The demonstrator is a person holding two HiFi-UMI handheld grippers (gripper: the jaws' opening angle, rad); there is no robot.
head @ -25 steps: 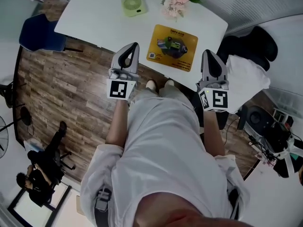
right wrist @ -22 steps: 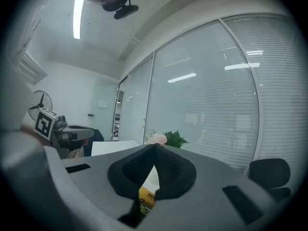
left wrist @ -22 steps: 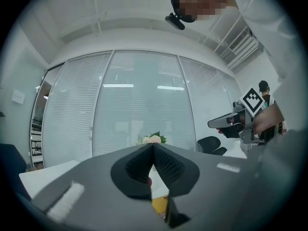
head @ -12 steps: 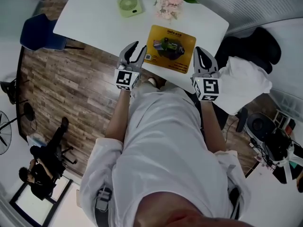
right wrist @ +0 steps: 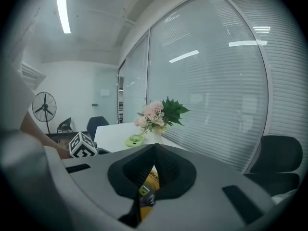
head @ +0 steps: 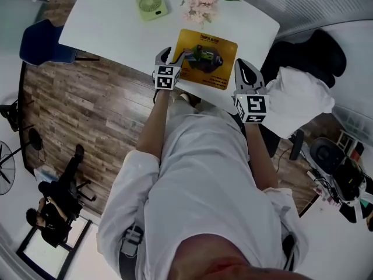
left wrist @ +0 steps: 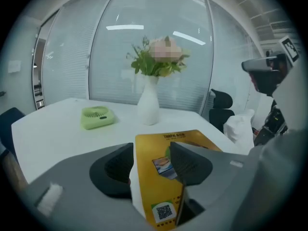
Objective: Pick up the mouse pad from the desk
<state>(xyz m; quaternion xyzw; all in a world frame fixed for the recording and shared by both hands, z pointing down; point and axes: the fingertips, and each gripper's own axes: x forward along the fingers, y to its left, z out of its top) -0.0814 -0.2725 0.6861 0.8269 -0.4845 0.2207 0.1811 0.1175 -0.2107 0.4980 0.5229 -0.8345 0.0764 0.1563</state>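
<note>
Left gripper view: a white vase (left wrist: 148, 105) holds pink flowers (left wrist: 161, 52), and the left tongs (left wrist: 151, 149) are opening, the QR-code corner of the yellow mouse pad (left wrist: 150, 179) showing between them, unpressed; right gripper view: the right tongs (right wrist: 154, 148) are closed, empty; head view: the pad lies flat at the white counter's (head: 116, 31) near edge.

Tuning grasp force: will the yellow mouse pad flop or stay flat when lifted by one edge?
Probably flops: the mouse pad looks like a thin sheet lying flush on the desk. Likely light, so little force needed. Its flush edge may be hard to get under; the left gripper, jaws opening, shows the near corner between them, not pinched.
</note>
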